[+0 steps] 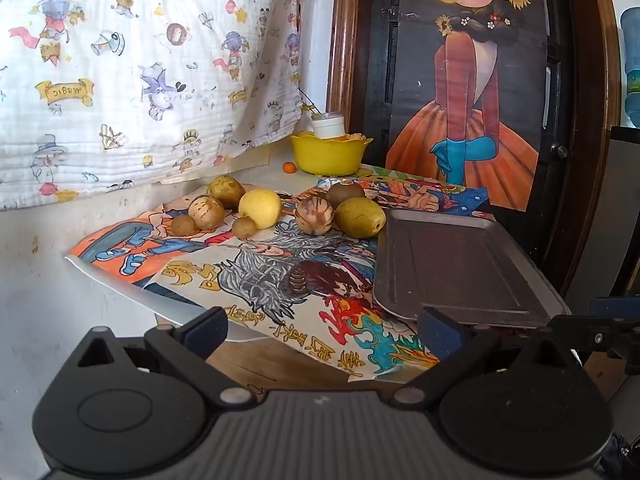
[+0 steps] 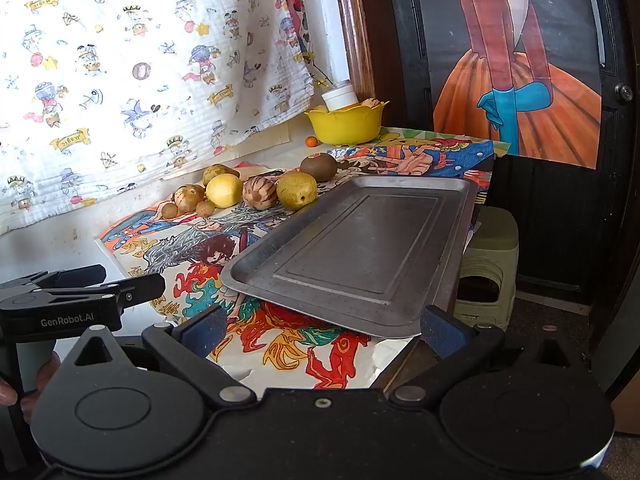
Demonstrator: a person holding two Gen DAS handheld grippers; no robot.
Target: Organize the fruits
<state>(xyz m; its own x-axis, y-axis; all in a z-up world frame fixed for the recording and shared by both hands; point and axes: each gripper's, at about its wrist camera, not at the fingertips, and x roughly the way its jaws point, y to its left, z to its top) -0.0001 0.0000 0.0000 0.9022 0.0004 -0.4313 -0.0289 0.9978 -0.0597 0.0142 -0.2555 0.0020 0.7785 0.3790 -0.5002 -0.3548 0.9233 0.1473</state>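
Several fruits lie in a loose row on the colourful drawings at the back of the table: a yellow lemon (image 1: 260, 208) (image 2: 224, 191), a green pear (image 1: 360, 217) (image 2: 296, 190), a striped round fruit (image 1: 314, 215) (image 2: 260, 193), a brown kiwi (image 1: 345, 192) (image 2: 318, 167) and small brown ones. An empty grey metal tray (image 1: 460, 268) (image 2: 360, 248) lies to their right. My left gripper (image 1: 322, 330) is open and empty, well short of the fruits; it also shows in the right wrist view (image 2: 132, 280). My right gripper (image 2: 322, 330) is open and empty at the tray's near edge.
A yellow bowl (image 1: 326, 156) (image 2: 346, 122) holding a white jar stands at the back, a small orange fruit (image 1: 289, 167) beside it. A patterned cloth hangs on the left. A dark door with a poster is on the right. A green stool (image 2: 490, 264) stands beyond the table's right edge.
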